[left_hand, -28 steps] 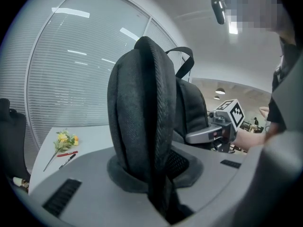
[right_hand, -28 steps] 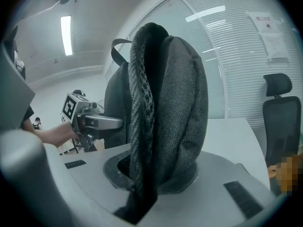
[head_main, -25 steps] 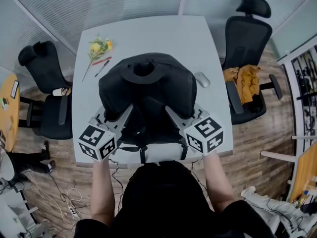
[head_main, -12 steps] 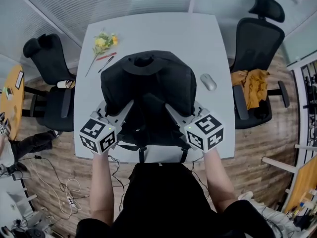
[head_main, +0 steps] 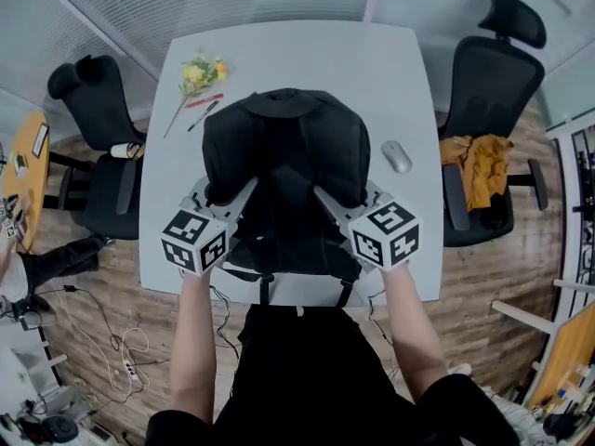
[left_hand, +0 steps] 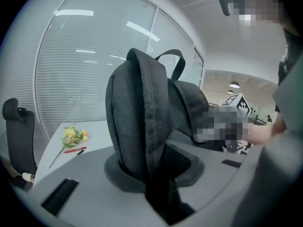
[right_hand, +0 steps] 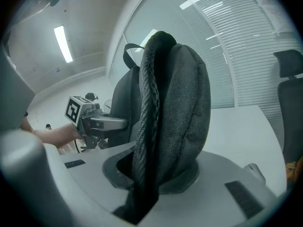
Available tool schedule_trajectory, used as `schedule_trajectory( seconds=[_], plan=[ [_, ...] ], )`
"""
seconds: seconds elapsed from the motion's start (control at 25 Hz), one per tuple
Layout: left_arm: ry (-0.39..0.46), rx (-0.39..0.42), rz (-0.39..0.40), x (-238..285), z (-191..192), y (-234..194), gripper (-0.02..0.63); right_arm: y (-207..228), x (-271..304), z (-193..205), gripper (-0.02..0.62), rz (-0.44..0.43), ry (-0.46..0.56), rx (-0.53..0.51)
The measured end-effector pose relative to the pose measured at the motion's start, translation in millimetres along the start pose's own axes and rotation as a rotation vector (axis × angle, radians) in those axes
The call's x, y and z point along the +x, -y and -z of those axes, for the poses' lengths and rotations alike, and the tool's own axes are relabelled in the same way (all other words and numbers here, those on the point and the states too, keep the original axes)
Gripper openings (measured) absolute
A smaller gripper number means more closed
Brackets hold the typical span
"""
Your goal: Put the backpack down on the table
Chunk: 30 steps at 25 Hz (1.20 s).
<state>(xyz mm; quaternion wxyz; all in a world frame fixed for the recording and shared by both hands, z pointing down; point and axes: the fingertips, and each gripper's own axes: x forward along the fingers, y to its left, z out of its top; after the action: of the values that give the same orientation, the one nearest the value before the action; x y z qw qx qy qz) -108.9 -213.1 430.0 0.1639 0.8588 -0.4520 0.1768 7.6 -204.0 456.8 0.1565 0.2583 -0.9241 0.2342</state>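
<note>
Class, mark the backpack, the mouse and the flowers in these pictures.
backpack [head_main: 279, 147]: head view, its dark upper panel.
mouse [head_main: 396, 156]: head view, middle of its body.
flowers [head_main: 202, 70]: head view, the yellow blooms.

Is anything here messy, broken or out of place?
Nothing spilled or broken. Two small oddities: a mustard-yellow cloth lies crumpled on the black office chair at right, and a yellow flower stem lies loose on the white table beside a red pen.
</note>
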Motion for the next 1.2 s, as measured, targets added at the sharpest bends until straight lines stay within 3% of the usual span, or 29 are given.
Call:
schedule_trajectory(
  seconds=[1.2],
  plan=[
    [-0.072,0.013,0.038,87,48,-60,0.106,78,61,27,0.109,0.105,-0.093,0.070]
  ],
)
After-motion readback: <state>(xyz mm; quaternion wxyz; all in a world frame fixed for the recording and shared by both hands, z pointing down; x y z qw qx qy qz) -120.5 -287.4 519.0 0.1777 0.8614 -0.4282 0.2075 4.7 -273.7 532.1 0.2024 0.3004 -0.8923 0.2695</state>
